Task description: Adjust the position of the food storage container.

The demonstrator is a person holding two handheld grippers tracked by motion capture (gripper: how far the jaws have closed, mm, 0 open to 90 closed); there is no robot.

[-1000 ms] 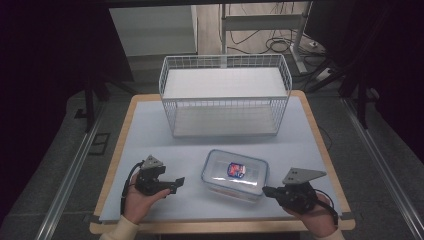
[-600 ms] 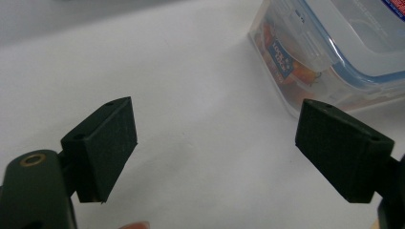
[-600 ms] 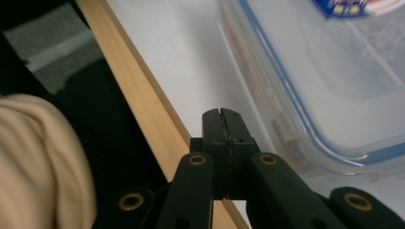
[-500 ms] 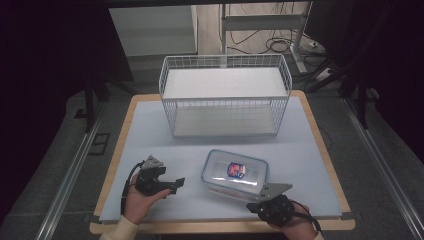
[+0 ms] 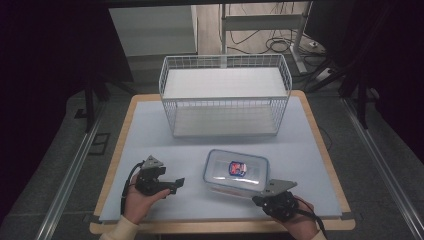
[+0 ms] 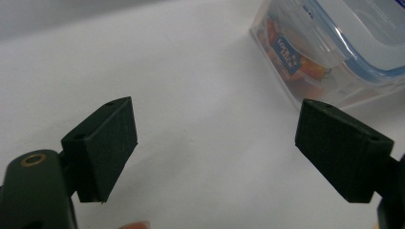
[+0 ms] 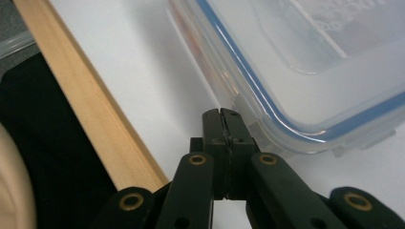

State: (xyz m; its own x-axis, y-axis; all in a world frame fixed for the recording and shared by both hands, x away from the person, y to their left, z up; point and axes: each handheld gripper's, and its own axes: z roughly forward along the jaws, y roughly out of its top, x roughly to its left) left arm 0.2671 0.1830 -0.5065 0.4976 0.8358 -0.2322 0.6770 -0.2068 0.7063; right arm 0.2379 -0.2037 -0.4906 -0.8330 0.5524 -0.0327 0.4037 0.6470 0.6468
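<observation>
The jaws of the right gripper (image 7: 223, 113) are pressed flat together with nothing between them, and their tips are seen right against the near corner of the clear lidded container (image 7: 305, 62), beside a lid tab; whether they touch it cannot be told. In the high view the right gripper (image 5: 257, 199) is placed just near and right of the container (image 5: 236, 172). The jaws of the left gripper (image 6: 215, 148) are spread wide and hold nothing; bare desk lies between them, and the container (image 6: 329, 47) is seen beyond the right jaw, apart from it. From above, the left gripper (image 5: 179, 182) is found left of the container, with a gap of desk (image 5: 150, 145) between. The container lies at the near middle of the desk. The wire basket (image 5: 225, 95) stands on the far half, well apart. Open surface is left on both sides, while the wooden near edge (image 7: 90, 109) runs close behind the right gripper.
</observation>
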